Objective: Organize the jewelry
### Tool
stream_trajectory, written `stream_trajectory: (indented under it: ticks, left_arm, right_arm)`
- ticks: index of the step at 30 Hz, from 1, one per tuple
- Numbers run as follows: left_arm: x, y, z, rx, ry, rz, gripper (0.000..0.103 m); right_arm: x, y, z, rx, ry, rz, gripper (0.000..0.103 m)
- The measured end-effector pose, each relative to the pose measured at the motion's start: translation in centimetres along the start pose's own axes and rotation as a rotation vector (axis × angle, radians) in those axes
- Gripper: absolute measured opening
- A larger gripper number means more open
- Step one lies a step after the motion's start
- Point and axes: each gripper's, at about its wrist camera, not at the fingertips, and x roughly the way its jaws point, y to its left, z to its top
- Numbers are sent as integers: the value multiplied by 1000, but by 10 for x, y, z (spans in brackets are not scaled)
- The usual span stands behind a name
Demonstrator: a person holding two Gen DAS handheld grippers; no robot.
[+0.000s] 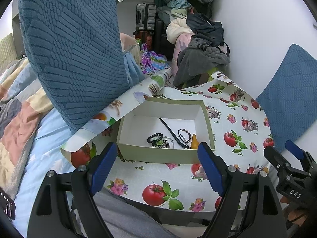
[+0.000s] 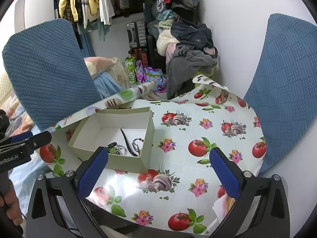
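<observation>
Both claws, left claw (image 1: pixel 157 154) and right claw (image 2: pixel 158 161), hover wide, empty, near the box (image 1: pixel 166 154)

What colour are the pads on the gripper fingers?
Blue, on black frames; the pads show best in the right wrist view.

One box (image 1: pixel 165 154), two chairs (image 1: pixel 75 45) at the table (image 2: pixel 198 164).
Inside: two bracelets (image 1: pixel 155 137), one cord (image 1: pixel 170 130), one orange charm (image 1: pixel 194 142).
</observation>
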Motion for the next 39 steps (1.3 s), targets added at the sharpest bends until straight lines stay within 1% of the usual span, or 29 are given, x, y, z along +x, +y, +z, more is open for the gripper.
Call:
stream_trajectory:
  ticks: [4, 7, 10, 18, 39]
  left_arm:
    - [0, -2, -1, 14, -4, 25, 84]
    - [-1, -2, -1, 6, -2, 12, 84]
    - [-3, -3, -1, 19, -7, 27, 84]
    - [-3, 0, -1, 19, -10, 36, 84]
    - [-4, -4, -7, 10, 2, 33, 84]
  right_arm:
    - [0, 0, -2, -1, -2, 1, 103]
    - [-1, -1, -1, -1, -8, 5, 103]
    - [-1, -1, -2, -4, -11, 0, 103]
    - [-1, 1, -2, -5, -11, 4, 103]
    - [0, 4, -5, -11, -2, 11, 103]
